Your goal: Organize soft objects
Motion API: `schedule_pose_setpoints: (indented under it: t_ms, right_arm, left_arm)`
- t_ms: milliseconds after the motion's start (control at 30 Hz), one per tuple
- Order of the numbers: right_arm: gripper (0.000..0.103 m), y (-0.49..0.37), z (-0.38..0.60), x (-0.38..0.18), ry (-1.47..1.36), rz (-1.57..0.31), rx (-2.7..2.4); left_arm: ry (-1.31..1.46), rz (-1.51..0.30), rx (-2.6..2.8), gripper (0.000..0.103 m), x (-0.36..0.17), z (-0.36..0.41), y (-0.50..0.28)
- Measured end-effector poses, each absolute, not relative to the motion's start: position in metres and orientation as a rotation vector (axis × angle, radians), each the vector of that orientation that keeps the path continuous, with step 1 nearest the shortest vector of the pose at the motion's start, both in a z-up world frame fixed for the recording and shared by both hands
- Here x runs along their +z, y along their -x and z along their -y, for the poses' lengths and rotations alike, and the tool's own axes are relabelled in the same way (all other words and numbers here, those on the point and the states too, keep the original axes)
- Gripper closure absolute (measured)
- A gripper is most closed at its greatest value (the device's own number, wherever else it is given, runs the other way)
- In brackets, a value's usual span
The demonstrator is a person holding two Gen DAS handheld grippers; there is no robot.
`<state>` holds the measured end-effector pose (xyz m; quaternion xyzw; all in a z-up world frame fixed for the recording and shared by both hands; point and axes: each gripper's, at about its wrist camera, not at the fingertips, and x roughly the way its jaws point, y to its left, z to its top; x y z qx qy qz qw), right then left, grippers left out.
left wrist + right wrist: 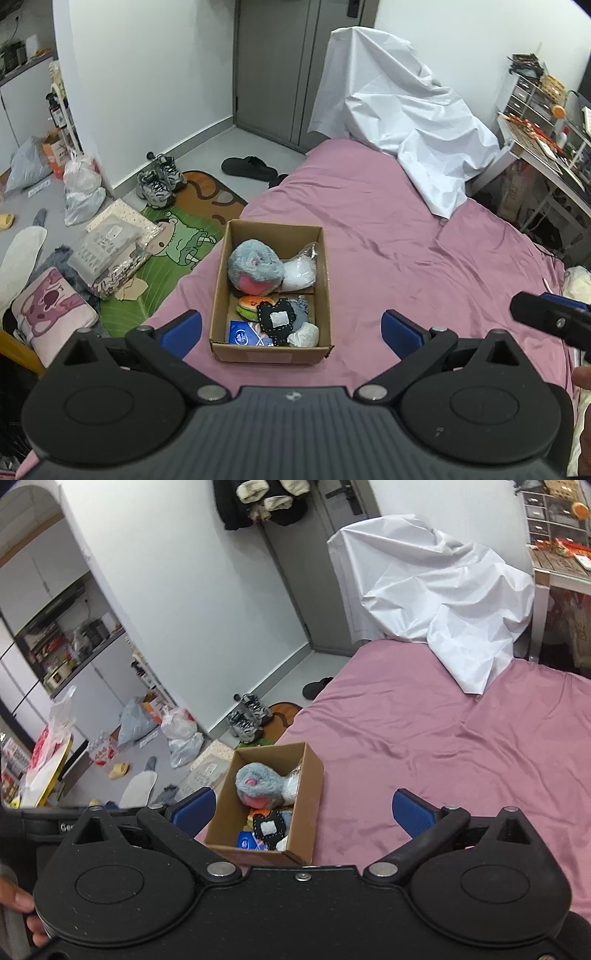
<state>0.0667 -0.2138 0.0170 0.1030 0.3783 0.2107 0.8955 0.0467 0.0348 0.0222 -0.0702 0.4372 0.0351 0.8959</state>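
Observation:
A brown cardboard box (272,355) (308,805) stands on the pink bedsheet (406,251) (424,746). Inside lie a grey and pink plush toy (255,267) (258,781), a white soft item in clear wrap (301,271), a small burger plush (253,304), a black stitched felt piece (277,319) (269,828), a blue packet (240,336) and a white wad (304,334). My left gripper (291,328) hangs open above the box's near end, nothing between its blue pads. My right gripper (303,810) is open too, over the box's right side. Part of the right gripper (546,319) shows in the left wrist view.
A white sheet (399,110) (443,598) is draped at the bed's far end. Left of the bed, the floor holds sneakers (160,179), a cartoon mat (177,240), bags (81,188) and a pink cushion (51,310). A cluttered desk (546,140) stands at the right. A hand (22,904) grips the left gripper's body.

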Motion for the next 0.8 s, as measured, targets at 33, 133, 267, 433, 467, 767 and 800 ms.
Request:
schedule_pose_setpoints:
  t_ms: [33, 133, 267, 433, 467, 767, 800]
  right_arm:
    - [0.0, -0.065, 0.214, 0.019, -0.2, -0.789, 0.44]
    - [0.0, -0.06, 0.215, 0.023, -0.182, -0.784, 0.433]
    - [0.0, -0.052, 0.215, 0.025, -0.17, -0.794, 0.439]
    - [0.0, -0.041, 0.216, 0.029, -0.16, -0.792, 0.447]
    - [0.0, -0.04, 0.216, 0.029, -0.159, -0.793, 0.447]
    - [0.0, -0.032, 0.213, 0.029, -0.121, -0.804, 0.454]
    - [0.0, -0.031, 0.213, 0.029, -0.122, -0.805, 0.453]
  left_arm:
    - [0.144, -0.901, 0.071, 0.001, 0.025, -0.033, -0.044]
    - [0.128, -0.897, 0.057, 0.001, 0.029, -0.029, -0.038]
    - [0.116, -0.881, 0.051, 0.0, 0.034, -0.027, -0.028]
    - [0.118, -0.892, 0.055, 0.001, 0.031, -0.028, -0.022]
    - [0.121, -0.891, 0.056, 0.001, 0.031, -0.028, -0.02]
    - [0.118, -0.89, 0.057, 0.0, 0.032, -0.031, -0.012]
    - [0.118, -0.888, 0.059, 0.0, 0.033, -0.03, -0.011]
